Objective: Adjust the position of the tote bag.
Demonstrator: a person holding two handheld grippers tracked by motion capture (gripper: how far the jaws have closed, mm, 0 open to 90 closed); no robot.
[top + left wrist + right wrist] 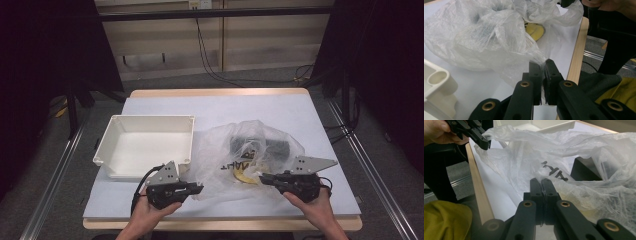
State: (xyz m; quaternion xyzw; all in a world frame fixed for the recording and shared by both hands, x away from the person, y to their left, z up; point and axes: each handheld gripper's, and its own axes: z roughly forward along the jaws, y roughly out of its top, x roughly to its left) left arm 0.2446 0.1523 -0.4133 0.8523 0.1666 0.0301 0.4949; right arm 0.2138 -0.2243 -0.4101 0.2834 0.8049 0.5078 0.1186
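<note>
A crumpled clear plastic bag (245, 150) with black lettering lies on the table, right of centre. Inside it I make out a dark block (265, 146) and something yellow (245, 176). My left gripper (198, 189) is shut on the bag's near left edge; in the left gripper view its jaws (544, 65) pinch the film (499, 42). My right gripper (262, 178) is shut on the bag's near right edge, and in the right gripper view the film (579, 170) is squeezed between the jaws (542, 182). The yellow thing (535, 30) shows through the bag.
An empty white plastic tray (145, 145) sits to the left of the bag, its corner (436, 82) close to my left gripper. The table's wooden front edge (220, 224) runs just below both hands. Dark curtains and cables stand behind the table.
</note>
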